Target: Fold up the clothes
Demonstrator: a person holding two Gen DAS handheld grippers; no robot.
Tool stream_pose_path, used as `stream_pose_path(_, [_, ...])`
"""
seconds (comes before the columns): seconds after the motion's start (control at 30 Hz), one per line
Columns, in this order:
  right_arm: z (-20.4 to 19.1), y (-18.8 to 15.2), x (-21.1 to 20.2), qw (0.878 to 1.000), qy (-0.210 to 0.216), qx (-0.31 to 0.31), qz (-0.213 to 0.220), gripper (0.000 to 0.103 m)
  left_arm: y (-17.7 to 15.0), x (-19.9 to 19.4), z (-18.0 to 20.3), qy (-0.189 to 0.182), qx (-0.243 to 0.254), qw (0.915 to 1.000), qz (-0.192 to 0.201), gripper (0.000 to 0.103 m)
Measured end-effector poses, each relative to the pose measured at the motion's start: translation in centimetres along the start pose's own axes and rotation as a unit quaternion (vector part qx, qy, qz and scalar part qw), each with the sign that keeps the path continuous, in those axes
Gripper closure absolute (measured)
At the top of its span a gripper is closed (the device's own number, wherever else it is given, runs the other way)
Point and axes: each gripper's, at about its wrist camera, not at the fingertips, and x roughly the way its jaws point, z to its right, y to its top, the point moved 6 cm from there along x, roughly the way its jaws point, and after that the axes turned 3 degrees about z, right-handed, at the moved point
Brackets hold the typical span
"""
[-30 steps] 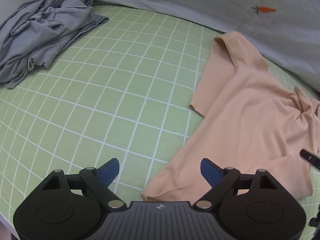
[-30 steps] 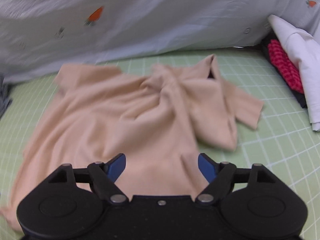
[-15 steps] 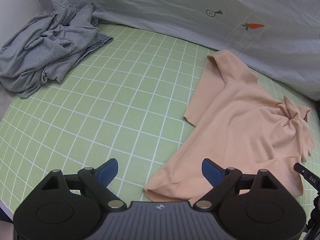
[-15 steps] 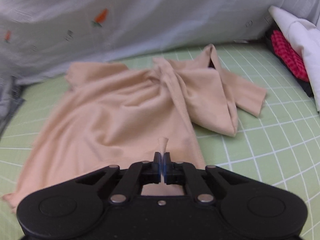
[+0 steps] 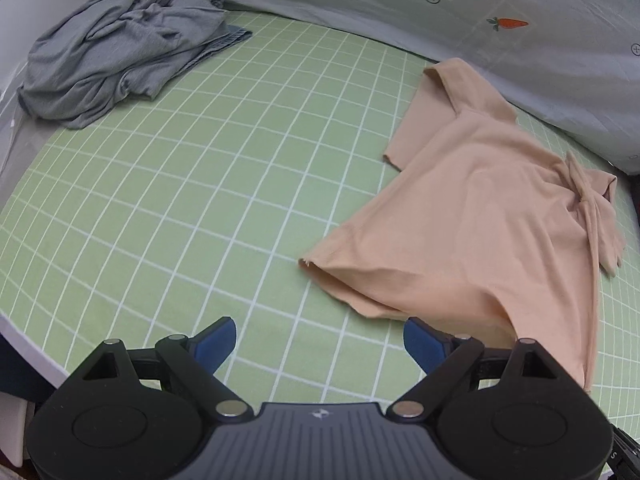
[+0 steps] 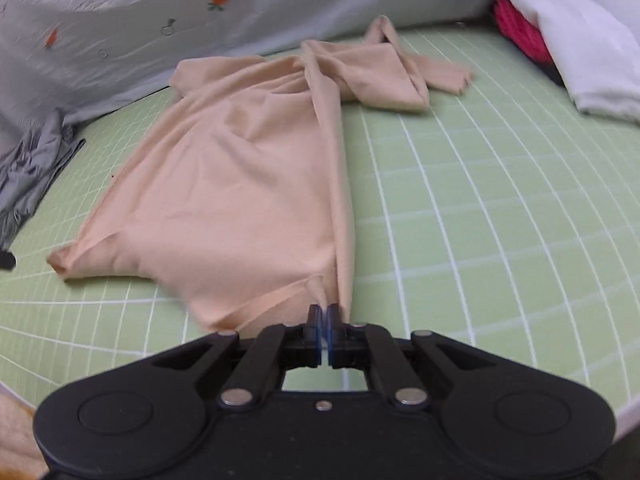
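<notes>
We note a green grid mat (image 5: 192, 208) covering the work surface, bounded at the top of both frames by a pale grey sheet (image 5: 440, 8) printed with small carrots. In the left wrist view, a crumpled grey garment (image 5: 120, 48) lies at the upper left of the frame, resting partly on the mat and partly against the sheet. A peach T-shirt (image 5: 480, 216) occupies the right half of that frame, spread loosely with one sleeve pointing toward the sheet and folds bunched at its far right. The left gripper (image 5: 320, 344) sits at the bottom centre with its blue-padded fingers (image 5: 214, 340) spread wide and nothing between them; the near hem of the T-shirt lies just beside the right-hand finger. In the right wrist view, the right gripper (image 6: 323, 318) at lower centre has its fingers pressed together on the near hem corner of the T-shirt (image 6: 224, 184), and the cloth runs from there in a taut ridge toward the upper centre of the frame. At the upper right of that frame we record a white folded cloth (image 6: 576, 48) with a red patterned item (image 6: 516, 26) beside it.
</notes>
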Motion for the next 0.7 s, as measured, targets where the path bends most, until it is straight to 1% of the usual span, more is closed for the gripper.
stream_pose_path(0.03, [-0.1, 0.2, -0.3, 1.000, -0.004, -0.004, 0.003, 0.095, 0.0, 0.0, -0.2, 0.000, -0.002, 1.0000, 0.000, 0.012])
stream_pose_path(0.1, [-0.2, 0.9, -1.0, 1.000, -0.003, 0.005, 0.013, 0.083, 0.0, 0.2, -0.6, 0.000, -0.004, 1.0000, 0.001, 0.012])
stream_pose_path(0.13, [-0.2, 1.2, -1.4, 1.000, 0.002, 0.016, 0.020, 0.068, 0.2, 0.4, -0.7, -0.002, -0.005, 1.0000, 0.001, 0.012])
stream_pose_path(0.17, [-0.1, 1.4, -1.6, 0.999, 0.006, 0.028, 0.025, 0.057, 0.5, 0.7, -0.9, -0.002, -0.006, 1.0000, 0.000, 0.012])
stream_pose_path(0.2, [0.0, 1.6, -1.6, 0.999, 0.007, 0.044, 0.028, 0.053, 0.8, 1.0, -1.1, -0.003, -0.007, 1.0000, -0.001, 0.012])
stream_pose_path(0.27, [0.4, 1.8, -1.5, 0.997, 0.005, 0.075, 0.025, 0.043, 1.6, 1.7, -1.2, -0.005, 0.000, 1.0000, 0.001, 0.012])
stream_pose_path(0.33, [0.6, 1.9, -0.8, 0.995, -0.010, 0.095, 0.019, 0.037, 2.5, 3.0, -1.0, -0.006, 0.021, 0.9997, 0.005, 0.012])
stream_pose_path(0.4, [0.6, 1.9, 0.4, 0.995, -0.030, 0.095, 0.011, 0.035, 3.2, 4.9, -0.8, -0.004, 0.041, 0.9991, -0.003, 0.012])
stream_pose_path(0.5, [0.3, 2.2, 2.0, 0.995, -0.057, 0.083, 0.000, 0.035, 3.9, 7.5, -0.5, -0.005, 0.061, 0.9980, -0.015, 0.016])
stream_pose_path(0.53, [0.2, 2.4, 2.4, 0.995, -0.061, 0.081, -0.002, 0.036, 4.0, 8.2, -0.4, -0.008, 0.065, 0.9978, -0.016, 0.022])
stream_pose_path(0.57, [0.0, 2.6, 2.7, 0.995, -0.063, 0.078, -0.003, 0.039, 4.0, 8.7, -0.3, -0.010, 0.067, 0.9975, -0.019, 0.027])
stream_pose_path(0.6, [-0.2, 2.8, 3.1, 0.995, -0.065, 0.074, -0.005, 0.042, 3.9, 9.3, -0.2, -0.012, 0.068, 0.9973, -0.024, 0.030])
stream_pose_path(0.63, [-0.5, 3.0, 3.5, 0.995, -0.068, 0.068, -0.009, 0.050, 3.8, 9.7, -0.2, -0.015, 0.068, 0.9972, -0.028, 0.039])
stream_pose_path(0.67, [-0.8, 3.2, 3.9, 0.996, -0.072, 0.059, -0.017, 0.059, 3.7, 9.8, -0.1, -0.018, 0.070, 0.9971, -0.025, 0.043])
stream_pose_path(0.7, [-1.1, 3.3, 4.1, 0.996, -0.076, 0.050, -0.022, 0.061, 3.6, 9.9, 0.0, -0.022, 0.074, 0.9968, -0.019, 0.045])
